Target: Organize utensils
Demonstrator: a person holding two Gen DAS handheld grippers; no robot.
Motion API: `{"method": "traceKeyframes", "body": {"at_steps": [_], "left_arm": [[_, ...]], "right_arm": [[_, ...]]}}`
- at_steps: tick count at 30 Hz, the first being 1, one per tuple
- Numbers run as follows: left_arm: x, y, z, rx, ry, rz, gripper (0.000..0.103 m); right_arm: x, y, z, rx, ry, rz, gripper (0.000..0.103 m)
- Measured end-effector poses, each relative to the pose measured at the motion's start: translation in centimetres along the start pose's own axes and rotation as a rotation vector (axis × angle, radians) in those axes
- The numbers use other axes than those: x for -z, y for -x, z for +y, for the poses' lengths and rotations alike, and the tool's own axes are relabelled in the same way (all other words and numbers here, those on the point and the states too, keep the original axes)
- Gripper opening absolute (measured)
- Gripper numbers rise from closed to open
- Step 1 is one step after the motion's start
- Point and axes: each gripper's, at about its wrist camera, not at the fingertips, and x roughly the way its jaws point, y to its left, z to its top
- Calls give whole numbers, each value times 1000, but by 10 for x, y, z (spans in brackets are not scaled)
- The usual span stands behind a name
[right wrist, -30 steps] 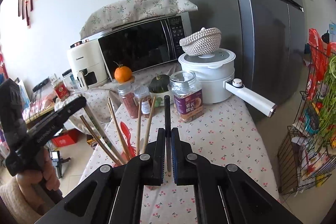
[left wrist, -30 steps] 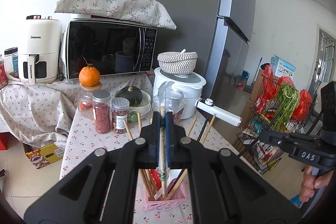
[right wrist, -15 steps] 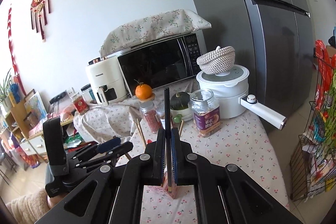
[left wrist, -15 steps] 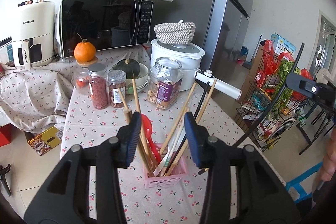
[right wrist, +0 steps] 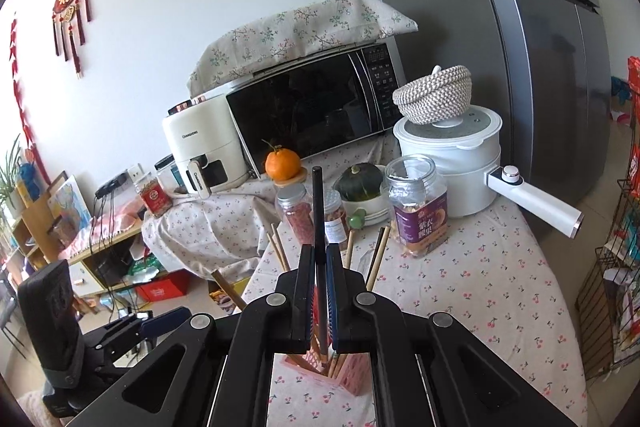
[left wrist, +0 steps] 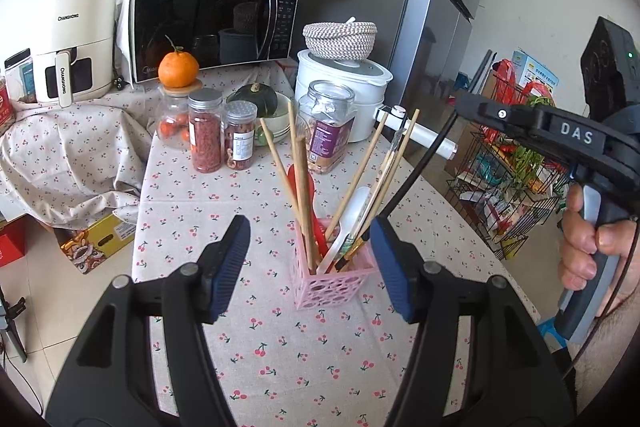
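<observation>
Holding a black stick (right wrist: 317, 211) tight in the right gripper (right wrist: 319, 255), low tip right at the mouth of the pink cup (right wrist: 352, 375), by the look of it. Holding nothing in the left gripper (left wrist: 309, 227), spread wide, up above the cup and not touching it. Best to go down slow and straight. Aim the tip at a gap between the things in the cup, not on top of the spoons. Hold the stick nearly upright, so as not to bump the wooden sticks (left wrist: 306, 195) leaning out every way. Let go only once the tip is well inside, or risk a drop onto the table (left wrist: 280, 347). Hold the left gripper out of the way, yet near enough to steady the cup, likely light and easy to tip. In the cup: many wooden sticks, a red spoon (left wrist: 294, 175), a white spoon (left wrist: 354, 207) and a few thin sticks with dark ends. Farther back on the table: two lidded jars (left wrist: 205, 131) full of red and brown bits, a small jar (left wrist: 173, 123) of round red things with an orange (left wrist: 178, 69) on top, a big jar (left wrist: 326, 127) with snacks inside, a bowl (left wrist: 280, 119) with a green squash (left wrist: 256, 99), and a white pot (left wrist: 344, 79) with a woven basket (left wrist: 340, 37) on its lid.
</observation>
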Motion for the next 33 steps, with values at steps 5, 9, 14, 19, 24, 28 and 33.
{"method": "traceKeyframes", "body": {"at_steps": [5, 9, 14, 19, 24, 28, 33], "left_arm": [[3, -4, -3, -27, -8, 23, 77], [2, -7, -4, -111, 15, 63, 86], [4, 6, -12, -199, 39, 72, 99], [10, 30, -37, -274, 3, 31, 102], [17, 48, -55, -297, -14, -21, 102], [19, 48, -58, -305, -8, -20, 102], [23, 46, -61, -318, -16, -20, 102]], "right_arm": [[8, -19, -8, -20, -25, 66, 11], [6, 2, -6, -1, -16, 20, 52], [11, 33, 2, 140, 42, 28, 71], [37, 61, 9, 315, 105, 66, 100], [60, 75, 14, 391, 141, 85, 102], [67, 76, 17, 414, 174, 71, 102], [66, 70, 8, 420, 145, 88, 102]]}}
